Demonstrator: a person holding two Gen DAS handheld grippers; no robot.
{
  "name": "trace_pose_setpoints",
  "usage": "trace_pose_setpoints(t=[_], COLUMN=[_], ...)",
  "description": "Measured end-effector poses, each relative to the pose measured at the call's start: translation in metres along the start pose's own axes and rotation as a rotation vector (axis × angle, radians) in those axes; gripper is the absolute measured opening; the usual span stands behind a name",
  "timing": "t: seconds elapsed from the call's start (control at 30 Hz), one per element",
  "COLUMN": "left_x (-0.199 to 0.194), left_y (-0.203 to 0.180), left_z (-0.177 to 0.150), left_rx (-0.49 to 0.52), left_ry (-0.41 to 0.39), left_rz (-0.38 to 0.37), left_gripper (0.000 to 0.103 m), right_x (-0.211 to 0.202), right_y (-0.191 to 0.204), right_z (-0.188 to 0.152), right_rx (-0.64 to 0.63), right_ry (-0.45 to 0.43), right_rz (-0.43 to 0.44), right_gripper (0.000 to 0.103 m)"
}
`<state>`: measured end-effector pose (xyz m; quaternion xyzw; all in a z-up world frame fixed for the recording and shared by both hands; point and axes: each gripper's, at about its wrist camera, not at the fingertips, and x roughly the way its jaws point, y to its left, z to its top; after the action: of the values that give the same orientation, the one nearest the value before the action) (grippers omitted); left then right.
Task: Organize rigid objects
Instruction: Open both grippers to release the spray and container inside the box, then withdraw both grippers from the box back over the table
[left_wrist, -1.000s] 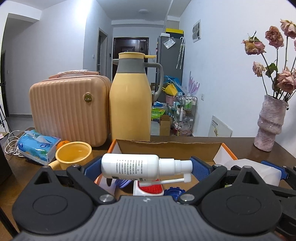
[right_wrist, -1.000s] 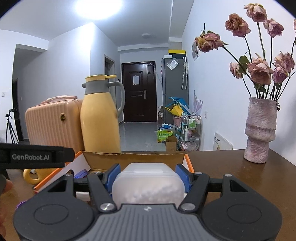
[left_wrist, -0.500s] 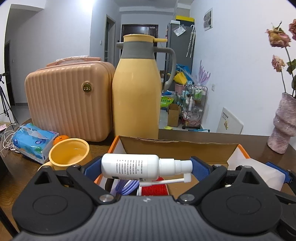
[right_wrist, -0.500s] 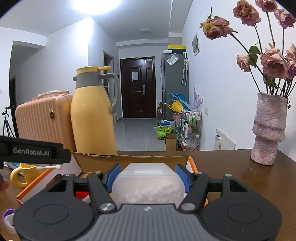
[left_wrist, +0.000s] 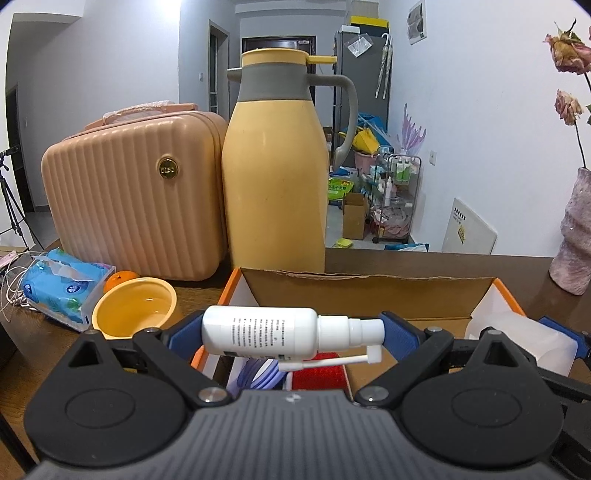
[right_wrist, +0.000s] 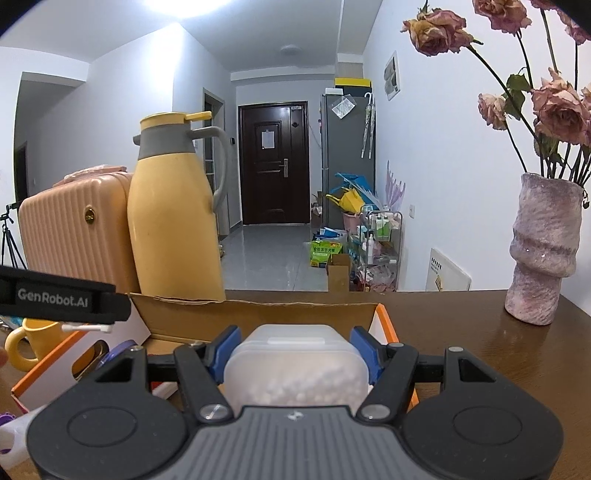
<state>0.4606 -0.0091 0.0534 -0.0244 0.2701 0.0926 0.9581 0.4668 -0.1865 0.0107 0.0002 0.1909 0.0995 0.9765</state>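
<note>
We've got the white spray bottle (left_wrist: 260, 331) clamped crosswise in our left gripper (left_wrist: 291, 334), the frosted plastic container (right_wrist: 295, 365) squeezed in our right gripper (right_wrist: 295, 356), both over the cardboard box (left_wrist: 369, 295). They look light, stiff and slick. Mid-body grips suit both, since the bottle's thin nozzle looks fragile.

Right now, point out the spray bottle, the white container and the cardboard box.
spray bottle (left_wrist: 258, 330), left wrist view, on its printed body.
white container (right_wrist: 295, 373), right wrist view, on its front wall.
cardboard box (left_wrist: 369, 295), left wrist view, on its far inner wall.
</note>
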Motion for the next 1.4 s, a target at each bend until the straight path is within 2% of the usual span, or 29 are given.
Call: trace_pose_setpoints(t=[0.17,0.2,0.27,0.43,0.53,1.0,1.4], left_x=[0.004,0.004,0.004,0.005,0.005,-0.004,-0.032], left_y=[0.001,0.002,0.001,0.001,0.003,0.003,0.018], left_z=[0.001,0.001,0.001,-0.001,-0.001,-0.004,-0.015], left_rx=[-0.008,-0.007,-0.002,0.002,0.003,0.018,0.014], left_ry=[0.031,0.041,0.047,0.063,0.062,0.038,0.003], left_rz=[0.005,0.0,-0.013,-0.007,-0.001,-0.008,-0.021], left_gripper=[0.103,0.103,0.103,0.103,0.103,0.103,0.103], right_x=[0.007,0.007,0.007,0.007,0.006,-0.009,-0.053], right_y=[-0.005,-0.006,-0.006,-0.005,-0.003,-0.002,0.005], right_z=[0.001,0.001,0.001,0.0,0.0,0.001,-0.012], right_rx=[0.029,0.034,0.031,0.011,0.001,-0.007,-0.025], right_ry=[0.055,0.059,0.062,0.073,0.076,0.078,0.057], right_rz=[0.024,0.022,0.011,-0.004,-0.012,-0.018,-0.017], right_gripper=[0.066,0.068,0.092,0.095,0.101,0.102,0.102])
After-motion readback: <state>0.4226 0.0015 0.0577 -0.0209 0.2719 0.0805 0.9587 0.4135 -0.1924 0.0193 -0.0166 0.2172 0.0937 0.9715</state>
